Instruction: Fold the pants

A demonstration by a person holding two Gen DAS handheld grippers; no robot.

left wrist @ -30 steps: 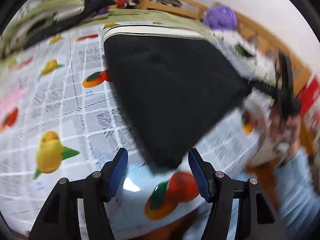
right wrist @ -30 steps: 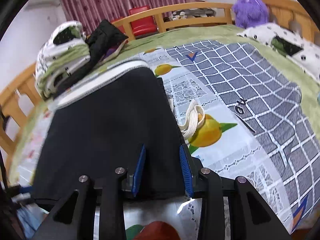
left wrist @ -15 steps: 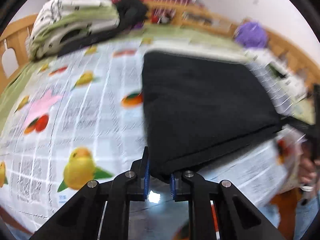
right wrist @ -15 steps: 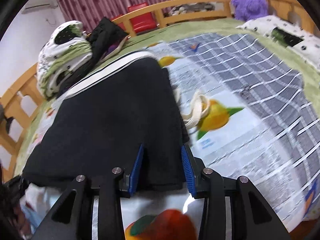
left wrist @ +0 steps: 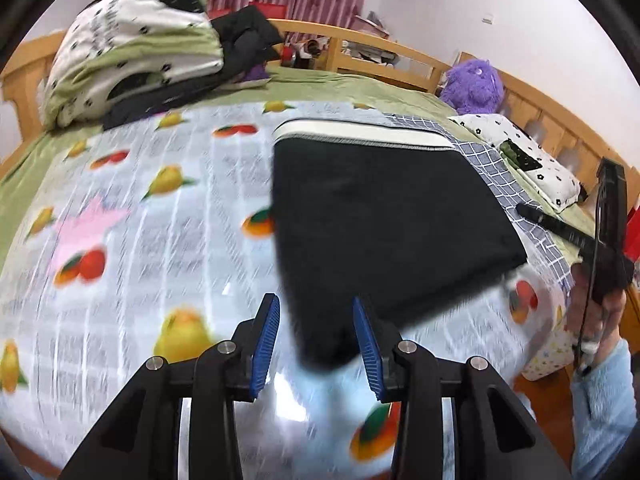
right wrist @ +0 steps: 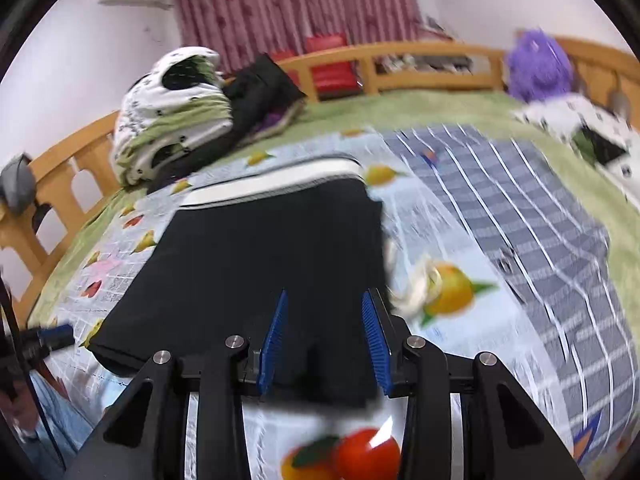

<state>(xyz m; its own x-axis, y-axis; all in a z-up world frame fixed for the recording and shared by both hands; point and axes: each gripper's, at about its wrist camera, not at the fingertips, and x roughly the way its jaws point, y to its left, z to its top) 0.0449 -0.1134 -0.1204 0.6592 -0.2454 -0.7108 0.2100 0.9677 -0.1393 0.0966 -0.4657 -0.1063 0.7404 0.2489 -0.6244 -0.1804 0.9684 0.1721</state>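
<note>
Left wrist view: the left gripper (left wrist: 316,336) is spread around the pants' (left wrist: 384,224) 6 o'clock corner; the right gripper (right wrist: 324,338) likewise gapes. Both corners should be pinched evenly before folding.

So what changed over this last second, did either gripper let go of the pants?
The left gripper did: half a second ago its fingers were shut on the near corner of the pants, and now they stand open with the corner lying loose between them. The right gripper looks as open as before, straddling the near edge. The pants stay folded flat, white waistband at the far end.
</note>
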